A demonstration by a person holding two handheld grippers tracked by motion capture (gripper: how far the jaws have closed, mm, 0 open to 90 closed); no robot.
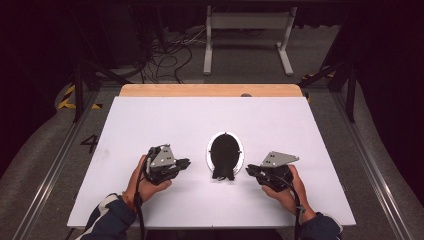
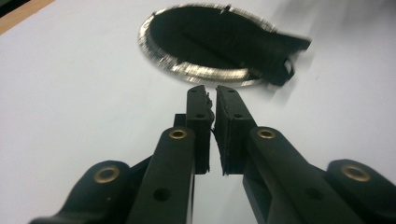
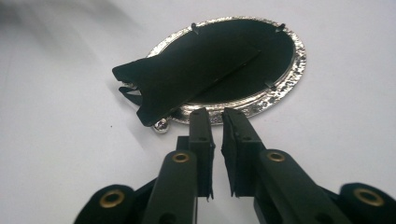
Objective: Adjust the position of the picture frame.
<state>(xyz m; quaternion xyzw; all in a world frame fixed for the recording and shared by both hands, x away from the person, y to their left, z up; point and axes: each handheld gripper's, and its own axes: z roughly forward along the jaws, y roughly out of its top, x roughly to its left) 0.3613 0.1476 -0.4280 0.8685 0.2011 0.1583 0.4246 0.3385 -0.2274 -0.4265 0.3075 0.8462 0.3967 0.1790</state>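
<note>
An oval picture frame (image 1: 225, 156) lay face-down on the white surface (image 1: 160, 120). The left claw (image 1: 184, 163) and right claw (image 1: 251, 171) flanked the frame, each slightly apart, gripping nothing.

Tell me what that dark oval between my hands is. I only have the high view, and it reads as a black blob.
Observer: The right gripper view shows an oval picture frame lying face down, with a hammered silver rim around a black back.
Operator: And the dark bit sticking out toward me?
Observer: That is the frame's black stand. It lies along the back and juts out past the rim.
Operator: Are my tongs holding anything?
Observer: No. The left tongs and the right tongs each show a narrow gap with nothing in it.
</note>
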